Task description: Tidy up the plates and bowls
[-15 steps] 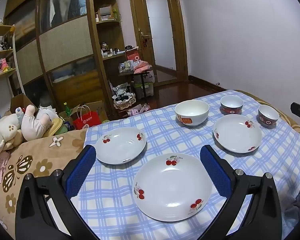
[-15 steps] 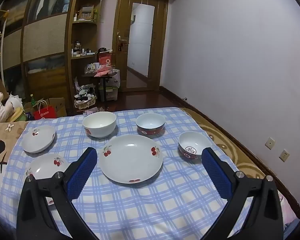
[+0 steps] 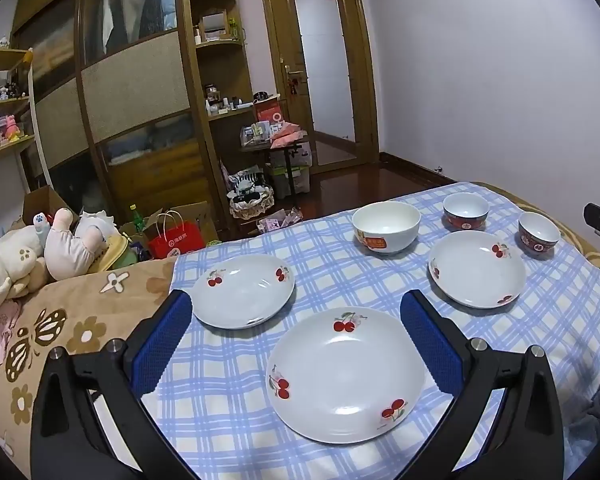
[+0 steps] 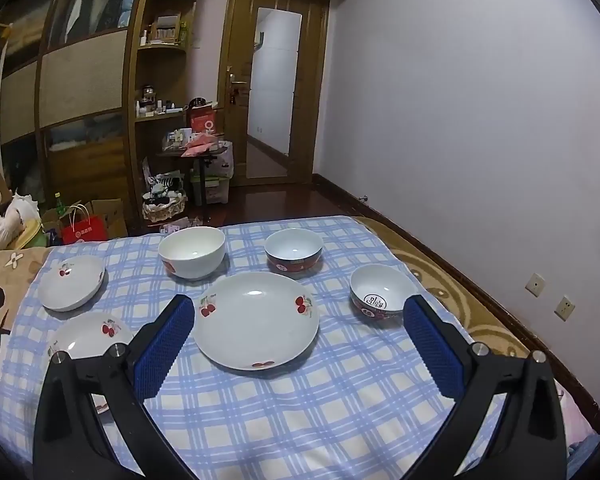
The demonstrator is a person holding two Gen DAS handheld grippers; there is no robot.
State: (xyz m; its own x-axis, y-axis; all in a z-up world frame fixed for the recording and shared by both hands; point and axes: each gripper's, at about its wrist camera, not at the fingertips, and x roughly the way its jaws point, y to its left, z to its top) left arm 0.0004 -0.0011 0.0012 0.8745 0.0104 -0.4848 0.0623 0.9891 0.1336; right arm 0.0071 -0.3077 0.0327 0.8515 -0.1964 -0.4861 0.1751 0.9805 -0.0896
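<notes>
Altogether I count three plates and three bowls on the blue checked cloth (image 4: pixel 300 420). All three plates are white with cherry prints: the near plate (image 3: pixel 346 374) sits between my left gripper's (image 3: pixel 296 342) fingers as I look along them, though below them and untouched; the far-left plate (image 3: pixel 243 291) lies just beyond its left finger; the middle plate (image 4: pixel 256 320) shows between the fingers of my right gripper (image 4: pixel 298 342), also untouched. Of the bowls, one is a larger white bowl (image 4: pixel 192 252) and two are smaller with red outsides, a back red bowl (image 4: pixel 294 250) and a right red bowl (image 4: pixel 383 290) close to my right gripper's right fingertip. Both grippers stand wide open, holding nothing.

No dish touches another; bare cloth shows between each pair. The near part of the cloth is clear of dishes in the right wrist view. The far-left plate sits close to the cloth's left edge, by the brown flowered blanket (image 3: pixel 60 320). Both red bowls sit near the cloth's far-right corner.
</notes>
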